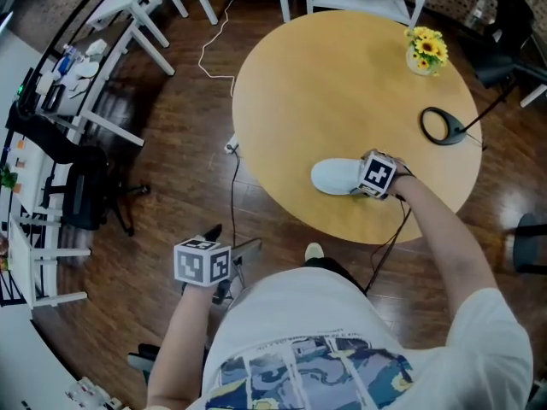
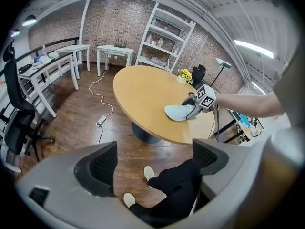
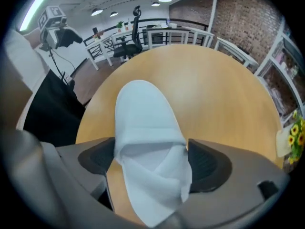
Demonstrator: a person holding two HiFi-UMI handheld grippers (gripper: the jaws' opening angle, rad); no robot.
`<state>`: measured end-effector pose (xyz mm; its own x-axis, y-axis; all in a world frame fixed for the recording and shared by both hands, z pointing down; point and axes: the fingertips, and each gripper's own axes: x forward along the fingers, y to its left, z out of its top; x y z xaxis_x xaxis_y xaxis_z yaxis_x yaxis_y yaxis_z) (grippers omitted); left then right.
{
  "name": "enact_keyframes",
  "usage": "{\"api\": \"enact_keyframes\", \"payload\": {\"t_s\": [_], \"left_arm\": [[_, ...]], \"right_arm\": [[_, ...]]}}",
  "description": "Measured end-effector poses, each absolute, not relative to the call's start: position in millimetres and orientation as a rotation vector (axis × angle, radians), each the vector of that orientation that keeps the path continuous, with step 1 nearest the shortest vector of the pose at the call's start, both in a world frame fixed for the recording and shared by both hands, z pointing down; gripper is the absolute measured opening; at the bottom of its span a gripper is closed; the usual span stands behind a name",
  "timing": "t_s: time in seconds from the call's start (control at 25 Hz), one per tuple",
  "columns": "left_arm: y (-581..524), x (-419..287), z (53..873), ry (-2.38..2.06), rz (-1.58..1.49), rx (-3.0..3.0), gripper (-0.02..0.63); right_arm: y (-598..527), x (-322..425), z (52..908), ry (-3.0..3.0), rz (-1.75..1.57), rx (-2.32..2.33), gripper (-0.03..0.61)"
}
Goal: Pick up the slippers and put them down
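Observation:
A white slipper (image 1: pixel 336 176) lies on the round wooden table (image 1: pixel 342 75) near its front edge, toe to the left in the head view. My right gripper (image 1: pixel 361 186) points steeply down over its heel end. In the right gripper view the slipper (image 3: pixel 143 113) runs between the two pads, its soft rear part creased, and both pads touch its sides, so the right gripper (image 3: pixel 151 159) is shut on it. My left gripper (image 1: pixel 229 267) hangs beside the table above the floor. Its jaws (image 2: pixel 155 159) stand wide open and hold nothing. From there the slipper (image 2: pixel 176 111) shows on the table (image 2: pixel 143 89).
A small pot of yellow flowers (image 1: pixel 426 51) and a black ring-shaped lamp (image 1: pixel 440 125) stand on the table's far right. White desks (image 1: pixel 128 24) and a black office chair (image 1: pixel 85 195) are at the left, a cable (image 1: pixel 218 49) on the floor. The person's pale-shod feet (image 2: pixel 149 172) are below.

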<state>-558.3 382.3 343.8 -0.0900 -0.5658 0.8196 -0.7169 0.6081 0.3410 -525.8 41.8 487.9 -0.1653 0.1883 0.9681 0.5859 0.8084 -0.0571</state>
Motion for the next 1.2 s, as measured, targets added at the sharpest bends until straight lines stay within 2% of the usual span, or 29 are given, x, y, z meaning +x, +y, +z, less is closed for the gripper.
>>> {"api": "enact_keyframes", "payload": {"t_s": [0.08,0.24,0.32,0.6,0.8,1.2], "left_arm": [[380.1,-559.3,344.4,-1.760,0.181,1.057,0.495],[378.9,-554.4,349.2,-1.726,0.198,1.069,0.495],[376.1,-552.6,351.2,-1.713,0.208,1.074,0.495],[355.8,-551.1,350.0,-1.715,0.204,1.098,0.495],[354.3,-553.5,348.0,-1.725,0.172,1.090,0.494],[361.1,-559.6,347.5,-1.726,0.178,1.162,0.494]], "right_arm": [[57.1,-524.4,478.4,-1.821,-0.330,-0.613,0.532],[57.0,-519.1,477.7,-1.824,-0.549,-0.687,0.558],[49.5,-518.5,487.5,-1.765,-0.620,-0.727,0.558],[43.7,-507.2,507.1,-1.645,-0.541,-0.788,0.565],[45.5,-503.8,501.4,-1.680,-0.529,-0.753,0.490],[44.2,-479.9,470.8,-1.884,-0.205,-0.422,0.462]]}}
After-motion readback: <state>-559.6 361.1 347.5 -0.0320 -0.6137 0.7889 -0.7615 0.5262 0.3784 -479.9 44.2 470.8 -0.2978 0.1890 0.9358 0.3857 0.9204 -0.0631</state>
